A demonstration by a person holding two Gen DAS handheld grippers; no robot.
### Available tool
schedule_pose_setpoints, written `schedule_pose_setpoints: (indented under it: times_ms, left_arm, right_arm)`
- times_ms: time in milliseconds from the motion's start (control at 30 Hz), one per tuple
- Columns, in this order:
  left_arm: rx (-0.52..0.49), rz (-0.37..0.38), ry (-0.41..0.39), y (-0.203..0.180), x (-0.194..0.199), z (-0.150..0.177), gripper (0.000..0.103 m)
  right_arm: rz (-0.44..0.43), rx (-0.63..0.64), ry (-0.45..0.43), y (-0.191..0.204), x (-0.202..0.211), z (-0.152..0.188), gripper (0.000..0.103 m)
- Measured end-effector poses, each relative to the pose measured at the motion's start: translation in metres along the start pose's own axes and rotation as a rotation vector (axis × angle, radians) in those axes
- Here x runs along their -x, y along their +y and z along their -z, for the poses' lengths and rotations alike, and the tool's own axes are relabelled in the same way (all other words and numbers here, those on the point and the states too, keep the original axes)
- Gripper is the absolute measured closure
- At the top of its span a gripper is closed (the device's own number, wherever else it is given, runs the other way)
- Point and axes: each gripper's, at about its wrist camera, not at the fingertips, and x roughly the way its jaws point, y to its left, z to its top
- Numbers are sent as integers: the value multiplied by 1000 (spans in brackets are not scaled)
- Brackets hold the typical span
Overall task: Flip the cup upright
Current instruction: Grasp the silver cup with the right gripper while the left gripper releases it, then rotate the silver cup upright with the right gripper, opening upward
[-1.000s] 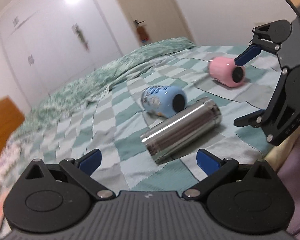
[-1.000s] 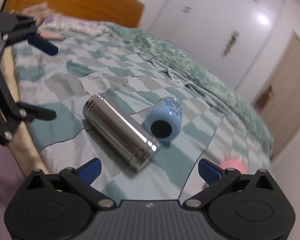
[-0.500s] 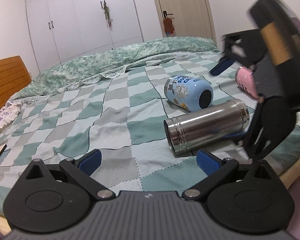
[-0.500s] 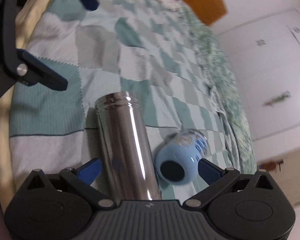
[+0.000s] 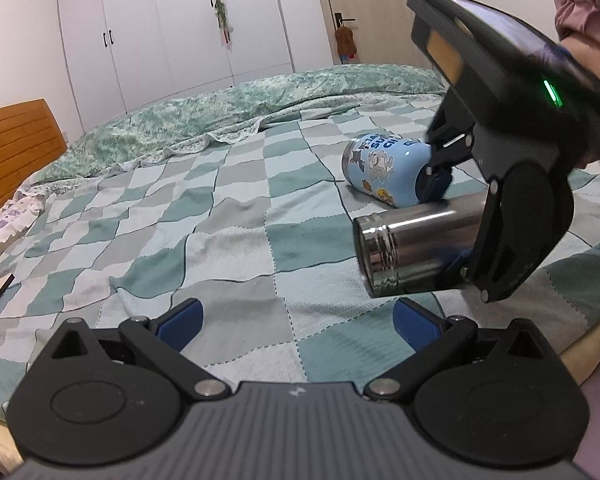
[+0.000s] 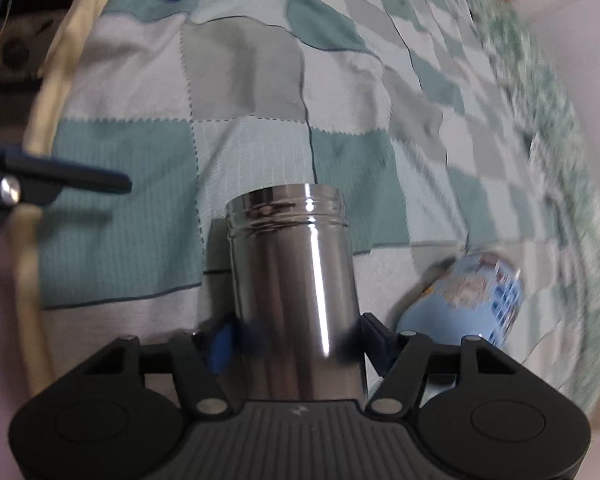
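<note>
A steel cup (image 5: 416,248) lies on its side on the checked bed cover, open threaded end toward the left gripper. In the right wrist view the steel cup (image 6: 296,292) sits between the right gripper's (image 6: 296,340) blue pads, which press its sides. The right gripper (image 5: 446,220) also shows in the left wrist view, clamped around the cup's far end. A blue cartoon cup (image 5: 384,170) lies on its side just behind; it also shows in the right wrist view (image 6: 472,304). My left gripper (image 5: 298,318) is open and empty, in front of the steel cup.
The bed cover (image 5: 228,216) reaches a rumpled green quilt (image 5: 228,104) at the back. The bed's edge (image 6: 44,132) runs close by the cups. A wooden headboard (image 5: 8,152) stands far left, white wardrobes (image 5: 172,24) behind.
My right gripper has come down over the steel cup and closed on its sides. The left gripper has levelled and now faces the cup's open end.
</note>
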Motion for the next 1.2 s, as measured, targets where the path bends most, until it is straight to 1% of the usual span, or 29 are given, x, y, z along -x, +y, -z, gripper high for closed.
schedule_pose_setpoints:
  times_ms: [100, 200, 333, 400, 500, 633, 733, 800, 867, 967, 1033, 1067, 1133, 1200]
  left_arm:
    - [3, 8, -18, 0, 3, -2, 0]
    - [-5, 21, -31, -1, 7, -3, 0]
    - [-21, 41, -50, -3, 11, -5, 0]
    - [-26, 50, -57, -4, 12, -6, 0]
    - [-28, 59, -63, -5, 13, -7, 0]
    - [-29, 69, -64, -6, 13, -6, 0]
    - [-28, 67, -57, -7, 12, -4, 0]
    - [-23, 62, -51, -6, 12, -3, 0]
    - [-20, 57, -43, -4, 11, -2, 0]
    - [-21, 49, -40, -2, 12, -1, 0]
    - [-22, 49, -44, -1, 14, -2, 0]
    - [-21, 48, -45, 0, 14, -2, 0]
    - [-23, 47, -47, 0, 15, -2, 0]
    - [-22, 47, -47, 0, 15, -2, 0]
  right_arm:
    - [-123, -209, 5, -23, 14, 5, 39]
    - [-212, -419, 4, -36, 23, 20, 39]
    - [-321, -793, 28, -51, 22, 55, 39]
    - [-376, -958, 36, -51, 17, 74, 39]
    - [-464, -1207, 22, -42, 9, 105, 40]
    - [-481, -1477, -83, -24, 11, 137, 40]
    - [-458, -1623, -163, -10, 12, 151, 40]
    - [-439, -1676, -206, -4, 12, 157, 40]
    - [-425, -1694, -228, 0, 11, 157, 40]
    - [-420, -1649, -212, -4, 7, 149, 40]
    - [-409, -1562, -173, -10, 9, 139, 38]
    - [-378, -1528, -154, -14, 12, 134, 26]
    - [-311, -1437, -116, -23, 22, 124, 11]
    - [-278, -1374, -119, -34, 28, 116, 13]
